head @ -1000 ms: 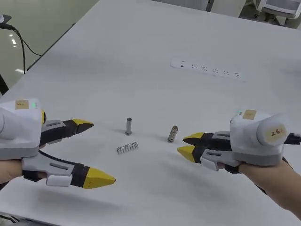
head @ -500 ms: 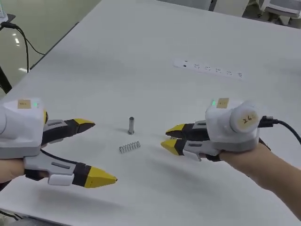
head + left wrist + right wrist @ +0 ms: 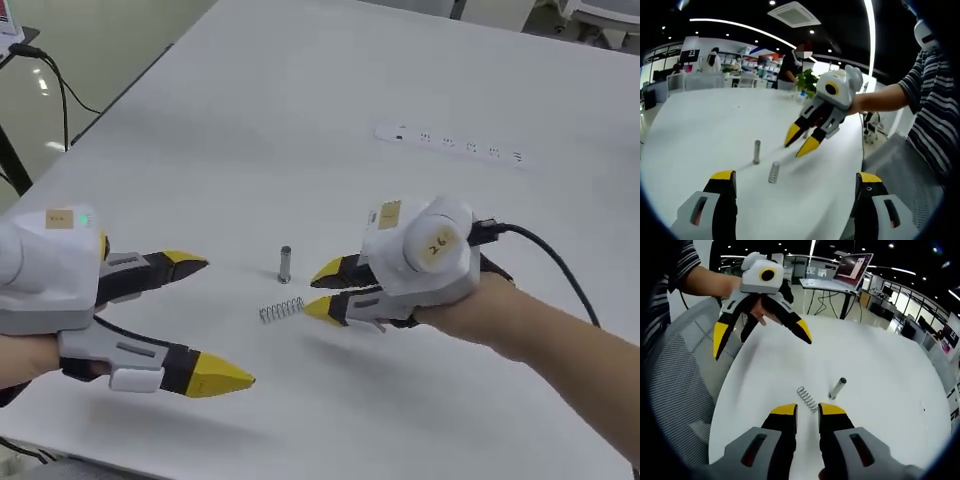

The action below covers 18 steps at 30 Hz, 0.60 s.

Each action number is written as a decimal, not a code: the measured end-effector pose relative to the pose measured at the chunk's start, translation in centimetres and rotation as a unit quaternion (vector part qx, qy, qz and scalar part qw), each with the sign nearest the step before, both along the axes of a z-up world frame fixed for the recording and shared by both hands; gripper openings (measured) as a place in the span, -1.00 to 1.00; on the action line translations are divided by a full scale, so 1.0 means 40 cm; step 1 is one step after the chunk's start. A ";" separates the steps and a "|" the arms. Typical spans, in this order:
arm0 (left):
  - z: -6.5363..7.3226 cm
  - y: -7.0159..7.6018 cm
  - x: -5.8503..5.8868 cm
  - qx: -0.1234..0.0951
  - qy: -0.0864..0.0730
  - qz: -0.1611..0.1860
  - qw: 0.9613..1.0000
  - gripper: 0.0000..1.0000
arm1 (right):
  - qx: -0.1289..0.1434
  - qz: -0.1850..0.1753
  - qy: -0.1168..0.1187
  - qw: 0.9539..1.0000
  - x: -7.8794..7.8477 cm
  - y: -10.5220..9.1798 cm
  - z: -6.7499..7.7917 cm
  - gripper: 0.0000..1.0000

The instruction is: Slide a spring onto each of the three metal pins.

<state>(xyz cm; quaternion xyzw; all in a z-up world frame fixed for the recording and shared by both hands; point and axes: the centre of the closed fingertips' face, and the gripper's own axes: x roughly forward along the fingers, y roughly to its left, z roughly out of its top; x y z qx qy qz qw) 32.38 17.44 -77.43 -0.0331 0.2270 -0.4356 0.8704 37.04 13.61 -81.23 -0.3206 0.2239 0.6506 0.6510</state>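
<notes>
Looks like the pickup of the spring [image 3: 281, 310], flat on its side toward the table's [image 3: 300, 120] near edge, just beside the bare upright pin [image 3: 285, 264]. Needs the right gripper [image 3: 322, 290], narrowly parted and empty at the coil's end, to pinch it, then line it up over the pin. Left gripper [image 3: 212, 320] spread wide, empty. Table behind the right gripper's body blocked in the head view.

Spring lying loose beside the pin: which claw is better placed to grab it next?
Right. The right claw sits just short of the spring, tips pointing at it, jaws narrowly open. The left claw is farther back, jaws spread wide, so it would probably need more travel and closing.
</notes>
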 end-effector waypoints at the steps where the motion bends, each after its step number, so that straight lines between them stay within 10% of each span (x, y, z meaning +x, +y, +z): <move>1: 0.000 0.000 0.001 0.001 0.000 0.000 1.000 0.92 | -0.004 0.003 -0.001 1.000 0.002 0.005 -0.007 -0.71; 18: -0.006 0.002 -0.002 0.003 0.004 -0.001 1.000 0.91 | -0.026 -0.002 0.016 1.000 0.018 0.042 -0.071 -0.72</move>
